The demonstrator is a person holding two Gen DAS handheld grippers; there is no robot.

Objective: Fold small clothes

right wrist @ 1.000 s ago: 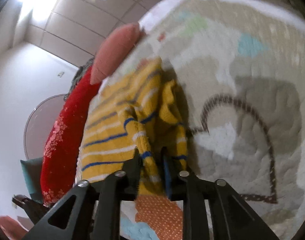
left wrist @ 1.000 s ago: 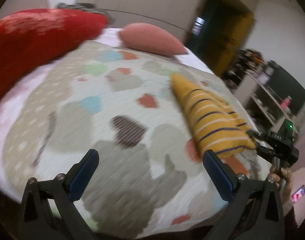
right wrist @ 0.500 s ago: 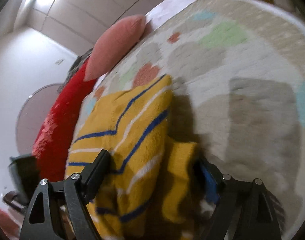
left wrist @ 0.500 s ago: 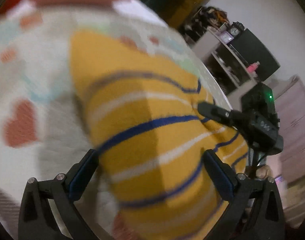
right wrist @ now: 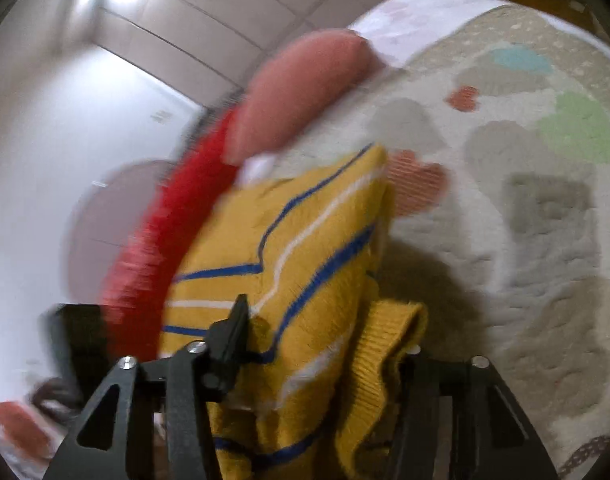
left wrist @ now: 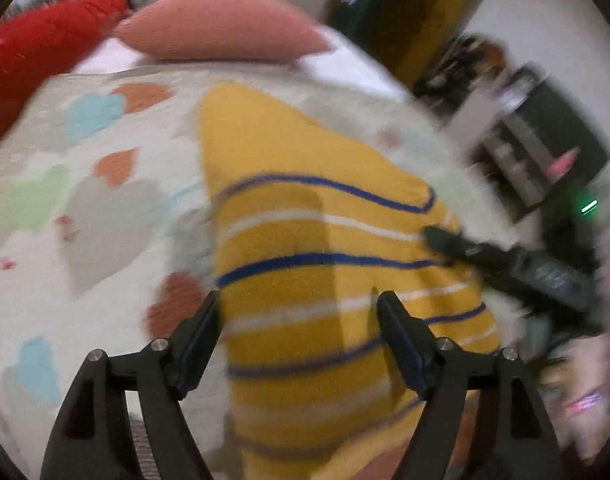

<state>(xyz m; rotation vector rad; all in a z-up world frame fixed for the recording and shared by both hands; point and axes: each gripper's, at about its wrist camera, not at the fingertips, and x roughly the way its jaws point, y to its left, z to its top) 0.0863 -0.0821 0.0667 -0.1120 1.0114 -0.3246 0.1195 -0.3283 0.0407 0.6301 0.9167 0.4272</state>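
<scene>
Left gripper [left wrist: 299, 312]: fingers spread apart, straddling the near end of the yellow striped sweater [left wrist: 305, 248], not pinching it. Sweater lies folded on the heart-print quilt [left wrist: 65, 208], directly ahead of the left gripper. Right gripper [right wrist: 325, 344]: fingers parted with sweater fabric [right wrist: 305, 272] bunched between them; firm grip or loose, cannot tell. Pink pillow [left wrist: 221, 24] beyond the sweater, red cushion [left wrist: 37, 44] far left of it
</scene>
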